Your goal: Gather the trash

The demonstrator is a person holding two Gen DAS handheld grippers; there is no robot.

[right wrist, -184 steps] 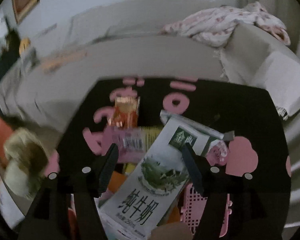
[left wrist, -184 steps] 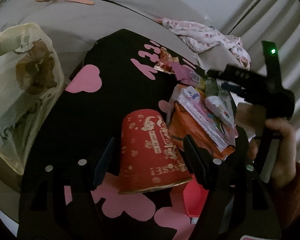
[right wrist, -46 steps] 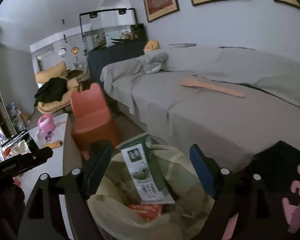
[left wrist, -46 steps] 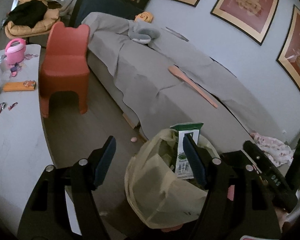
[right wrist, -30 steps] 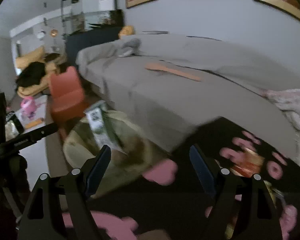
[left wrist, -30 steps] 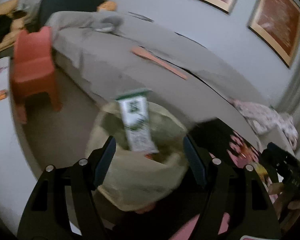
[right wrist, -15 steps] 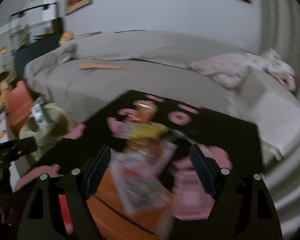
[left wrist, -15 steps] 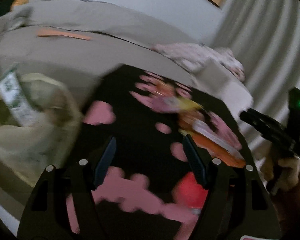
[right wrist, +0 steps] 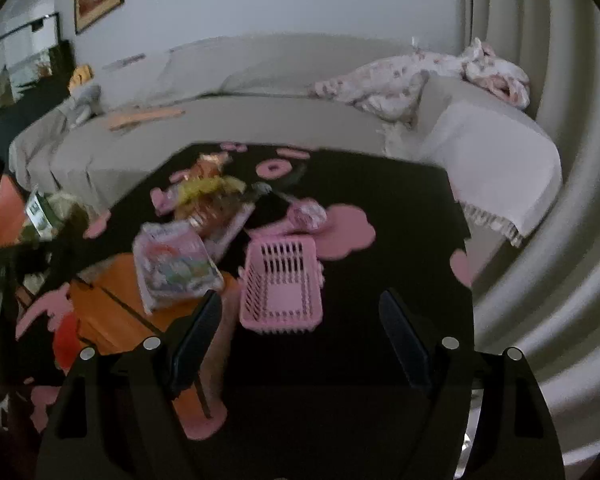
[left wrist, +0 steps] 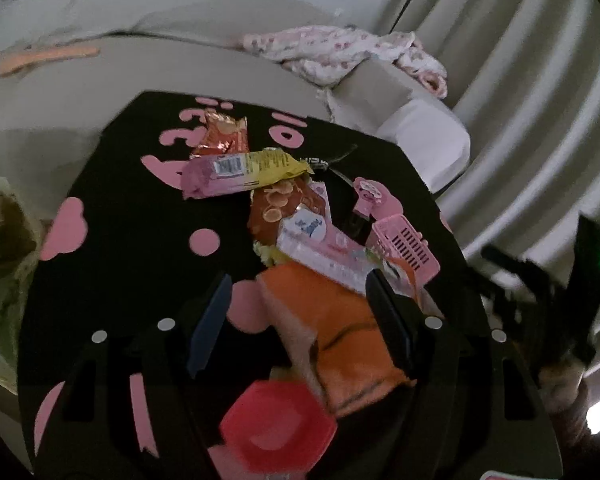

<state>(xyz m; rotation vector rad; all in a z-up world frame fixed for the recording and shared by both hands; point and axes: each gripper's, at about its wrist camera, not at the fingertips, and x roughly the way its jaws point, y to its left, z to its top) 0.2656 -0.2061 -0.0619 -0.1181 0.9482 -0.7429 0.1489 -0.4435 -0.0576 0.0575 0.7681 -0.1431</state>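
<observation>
Change: both grippers have swung from the trash bag [left wrist: 0,240] back to the table [left wrist: 140,208].
Left gripper [left wrist: 300,320]: wide open, empty, over orange packet [left wrist: 340,332].
Right gripper [right wrist: 300,336]: wide open, empty, near pink basket [right wrist: 280,284].
Meaning: next wrapper pickup likely.

Your left gripper [left wrist: 300,320] hangs over the bench [left wrist: 140,208], fingers [left wrist: 210,320] apart. Between them lies a flat snack bag [left wrist: 340,340]; a wipes packet [left wrist: 324,252] overlaps its far end. Nearer than the fingers sits a small lid-like dish [left wrist: 278,428]. Beyond the right finger, a slotted basket [left wrist: 404,244]. Farther ahead, a chip wrapper [left wrist: 288,200], then a long wrapper [left wrist: 240,172] lying crosswise, a foil packet [left wrist: 224,132] behind it. Left of the bench edge, a trash bag [left wrist: 0,240]. Behind the bench, a sofa [left wrist: 180,60] with a blanket [left wrist: 340,48] on its right arm.

Your right gripper [right wrist: 300,340]: the same basket [right wrist: 282,284] lies just ahead between its spread fingers [right wrist: 196,332], the pile to the left.
</observation>
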